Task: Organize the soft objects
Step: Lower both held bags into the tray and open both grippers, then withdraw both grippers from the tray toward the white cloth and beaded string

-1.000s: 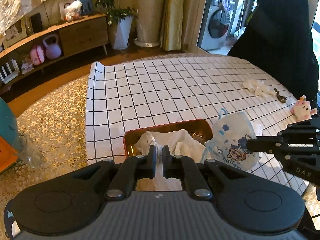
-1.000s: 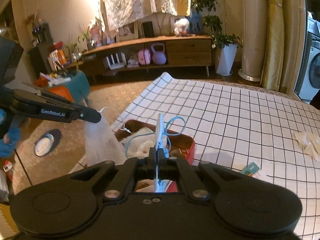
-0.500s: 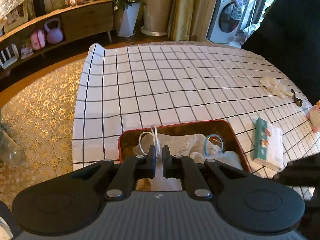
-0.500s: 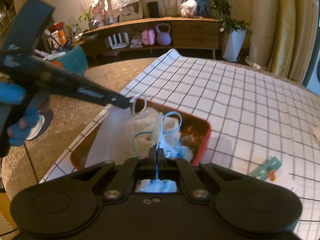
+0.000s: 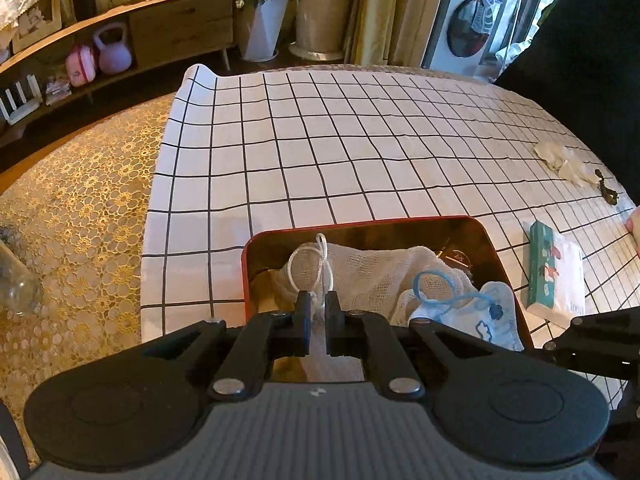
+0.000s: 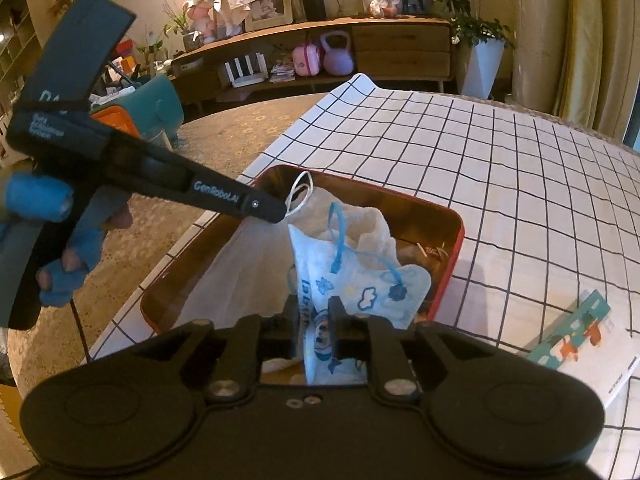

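A red tin box stands on the checked cloth. My left gripper is shut on a white face mask that lies in the box, its ear loop sticking up. My right gripper has opened a little around a blue printed child's mask, which rests in the box between the fingers. Only the right gripper's side shows in the left wrist view.
A tissue pack lies right of the box. White gloves and a small dark object lie far right on the checked cloth. A lace-covered surface lies to the left of the cloth.
Both grippers have come down over the box with their masks. The right gripper's jaws, shut on the blue mask before, have parted a little.
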`<state>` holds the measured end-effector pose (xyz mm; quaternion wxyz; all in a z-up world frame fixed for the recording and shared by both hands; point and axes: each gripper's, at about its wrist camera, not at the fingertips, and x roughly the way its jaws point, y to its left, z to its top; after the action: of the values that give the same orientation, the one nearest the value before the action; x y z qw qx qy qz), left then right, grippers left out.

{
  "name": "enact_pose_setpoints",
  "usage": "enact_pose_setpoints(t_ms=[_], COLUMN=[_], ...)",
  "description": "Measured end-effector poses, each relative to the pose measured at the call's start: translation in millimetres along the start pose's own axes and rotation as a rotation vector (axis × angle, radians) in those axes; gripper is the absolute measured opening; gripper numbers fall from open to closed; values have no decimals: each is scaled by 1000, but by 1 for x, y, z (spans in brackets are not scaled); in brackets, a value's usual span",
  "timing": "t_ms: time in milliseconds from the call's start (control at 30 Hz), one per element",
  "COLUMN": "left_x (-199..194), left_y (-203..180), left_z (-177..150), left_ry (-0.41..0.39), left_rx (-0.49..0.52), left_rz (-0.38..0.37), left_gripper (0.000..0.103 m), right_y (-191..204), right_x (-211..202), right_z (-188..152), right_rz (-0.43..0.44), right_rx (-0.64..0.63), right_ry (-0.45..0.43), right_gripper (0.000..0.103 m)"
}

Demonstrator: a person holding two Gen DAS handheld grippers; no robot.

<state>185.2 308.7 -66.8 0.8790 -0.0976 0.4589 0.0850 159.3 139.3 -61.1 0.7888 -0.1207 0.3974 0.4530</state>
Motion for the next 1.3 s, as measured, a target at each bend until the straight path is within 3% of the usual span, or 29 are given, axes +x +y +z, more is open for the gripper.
enact_pose_setpoints(t_ms=[100,167,267,333,500,633,733,867,967,1067,1300], left_x=[-3,-5,-10,-15,-30,-45,-62,-82,-95,-104,-112], left_y=[1,1,1,1,1,-2,-10,-26,-42,-62,-116], left_z=[-1,-2,-4,-5,-9,-10,-12,-15,-15,-14,-3], left_ry=[-2,-4,-10,-15,-55,-82,-111,-150,-173,-195,-232], left_rx=[-9,-15,-19,-23,-37,-40,-18,6,28,45,63], left_rz=[5,11,17,16,17,35,37,33,15,-13,-115], left_gripper=[8,8,10,17,63,64,64,71,72,81,82], right_y=[3,5,7,6,4,3,3,-3,-11,-21,-54], right_x=[-2,-4,-9,-13,-29,-45,-62,-90,-110,-128,-163], right_z=[-3,-5,-5,-5,-7,-6,-7,-10,-14,-20,-36], right_rz=[-6,1,4,7,25,46,56,57,53,51,9], right_rx=[-21,-32,-34,-31,-18,-14,-13,-5,11,32,72], right_ry=[-5,1,-6,-7,-31,-56,-87,-131,-159,-181,-226], right_gripper=[26,36,38,40,46,49,58,67,74,82,90])
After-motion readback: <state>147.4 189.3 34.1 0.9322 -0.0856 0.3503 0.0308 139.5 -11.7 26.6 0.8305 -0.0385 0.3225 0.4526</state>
